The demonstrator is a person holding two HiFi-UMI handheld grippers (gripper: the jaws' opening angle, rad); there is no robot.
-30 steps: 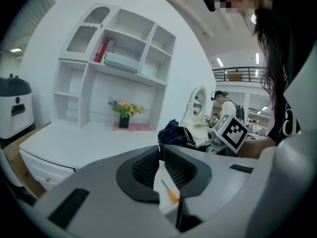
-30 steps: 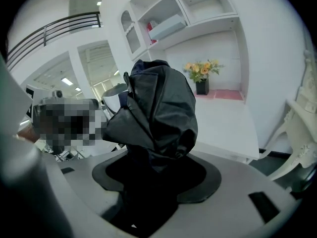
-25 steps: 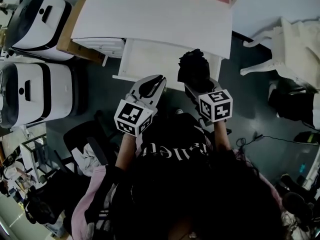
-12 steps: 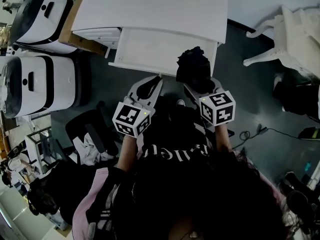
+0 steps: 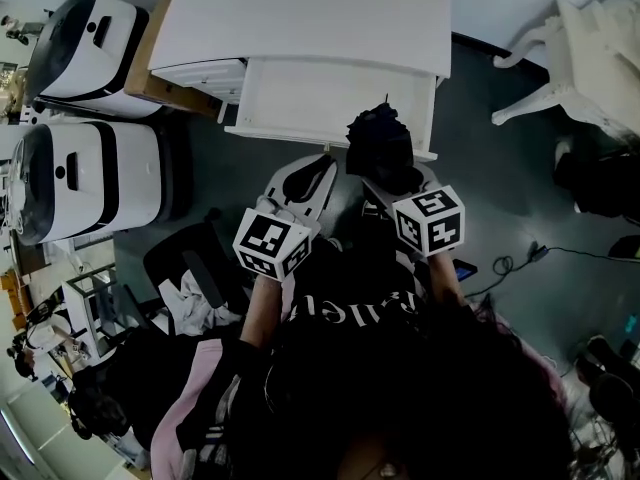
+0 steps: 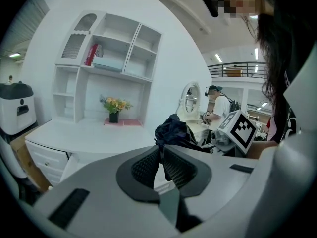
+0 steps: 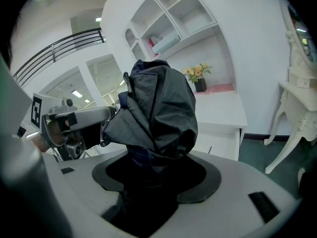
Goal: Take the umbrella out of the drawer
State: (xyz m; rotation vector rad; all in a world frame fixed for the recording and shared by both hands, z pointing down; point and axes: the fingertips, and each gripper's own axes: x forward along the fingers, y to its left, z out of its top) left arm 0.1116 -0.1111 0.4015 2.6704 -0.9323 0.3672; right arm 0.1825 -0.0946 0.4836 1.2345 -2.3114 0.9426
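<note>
A folded dark umbrella [image 5: 380, 146] [image 7: 156, 113] [image 6: 172, 131] stands up out of my right gripper [image 5: 392, 180] [image 7: 153, 170], which is shut on its lower end. It hangs over the front edge of the open white drawer [image 5: 290, 98], whose inside looks bare. My left gripper [image 5: 313, 175] [image 6: 161, 165] is held beside it, to its left, in front of the drawer; its jaws are shut with nothing between them.
The drawer belongs to a white desk [image 5: 300, 18] with a shelf unit [image 6: 106, 58] and a flower pot [image 6: 114, 111]. Two white-and-black machines [image 5: 85, 173] stand at the left, a white chair [image 5: 575, 58] at the right, and a black chair [image 5: 190, 268] at lower left.
Both grippers have stayed close in front of the drawer, with the umbrella held throughout. The head view has shifted a little; the right gripper with the umbrella sits slightly higher in it.
</note>
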